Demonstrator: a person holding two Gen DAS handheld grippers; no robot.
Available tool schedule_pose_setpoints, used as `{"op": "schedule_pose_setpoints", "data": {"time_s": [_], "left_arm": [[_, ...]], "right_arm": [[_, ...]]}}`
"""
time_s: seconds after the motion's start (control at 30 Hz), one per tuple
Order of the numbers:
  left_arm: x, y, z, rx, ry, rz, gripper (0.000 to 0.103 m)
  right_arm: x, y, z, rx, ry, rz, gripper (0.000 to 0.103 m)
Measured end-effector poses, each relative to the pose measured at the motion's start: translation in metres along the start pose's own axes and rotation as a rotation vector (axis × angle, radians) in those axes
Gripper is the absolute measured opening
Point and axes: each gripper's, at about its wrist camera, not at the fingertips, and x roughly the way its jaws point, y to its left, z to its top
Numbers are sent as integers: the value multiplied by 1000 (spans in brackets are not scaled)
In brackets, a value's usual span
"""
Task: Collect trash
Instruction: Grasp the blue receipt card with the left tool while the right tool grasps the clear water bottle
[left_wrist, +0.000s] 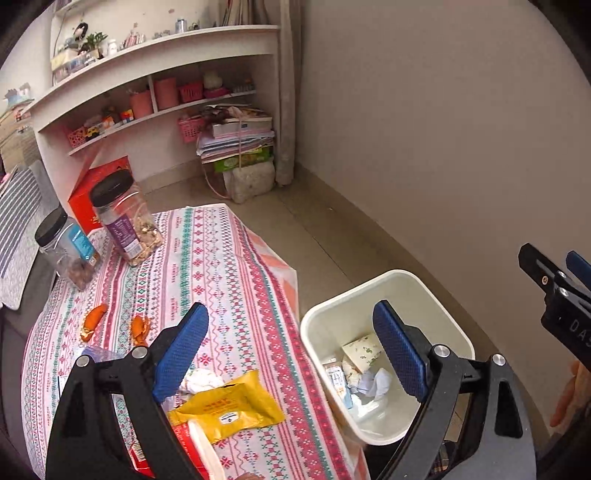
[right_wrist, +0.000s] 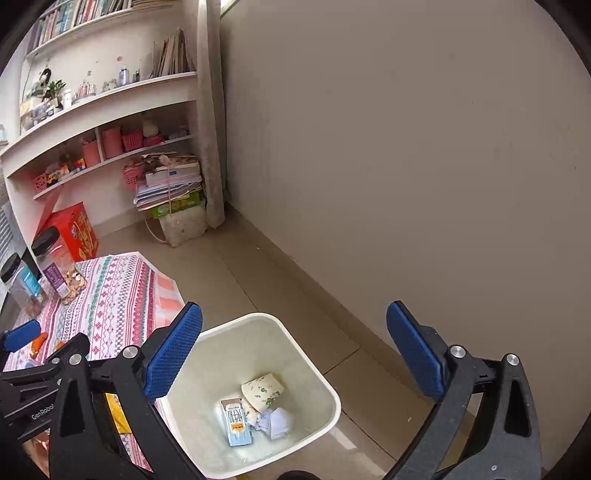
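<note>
A white trash bin (left_wrist: 314, 325) (right_wrist: 317, 387) stands on the floor beside the table; inside lie a small carton (right_wrist: 236, 422), a patterned wrapper (right_wrist: 262, 393) and crumpled paper (right_wrist: 277, 422). On the patterned tablecloth (left_wrist: 221, 258) lie a yellow snack wrapper (left_wrist: 229, 408), crumpled white tissue (left_wrist: 201, 380), two orange peel pieces (left_wrist: 94, 319) (left_wrist: 139, 328) and a red packet (left_wrist: 184, 443). My left gripper (left_wrist: 291, 347) is open and empty, above the table edge and the bin. My right gripper (right_wrist: 295, 354) is open and empty above the bin; it also shows in the left wrist view (left_wrist: 554, 280).
Two black-lidded clear jars (left_wrist: 125, 218) (left_wrist: 68, 247) stand at the table's far end. A red box (left_wrist: 99, 192), a stack of books (left_wrist: 240, 147) and shelves (left_wrist: 147, 74) are beyond. A beige wall (right_wrist: 406, 147) runs along the right.
</note>
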Motion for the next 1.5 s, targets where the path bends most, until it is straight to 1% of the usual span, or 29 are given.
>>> {"op": "schedule_pose_setpoints", "data": {"time_s": [0.1,0.23,0.4,0.63,0.73,0.8,0.93,1.0,1.1,1.2,1.3,1.37,1.43,1.5], "left_arm": [[-3,20,-4,-10,1,30,90],[-4,52,-12,-30,12,90,91],[-1,99,-25,-70,55,168,91],[6,171,-44,-122,140,287,92],[13,199,-58,-128,201,335,92],[22,219,-68,-129,265,358,92],[40,254,-92,-127,384,365,92],[50,266,-104,-82,444,340,93],[62,276,-120,48,513,326,94],[73,281,-132,176,569,251,94],[86,284,-136,336,596,231,95],[96,286,-135,412,620,201,95],[106,287,-132,472,637,162,95],[114,290,-131,494,654,122,95]], "right_arm": [[0,26,-2,-52,6,26,96],[-2,63,-5,-123,7,60,96],[-1,107,-9,-189,29,114,96],[2,169,-19,-280,54,177,96],[2,191,-25,-316,66,199,96],[3,205,-29,-336,75,214,96],[3,228,-34,-370,92,244,96],[4,238,-36,-380,99,258,96],[4,252,-39,-397,112,280,96],[6,263,-43,-421,117,287,96],[10,272,-45,-441,124,280,96],[13,276,-46,-449,132,275,96],[17,279,-46,-452,135,271,96],[20,281,-46,-452,143,284,96]]}}
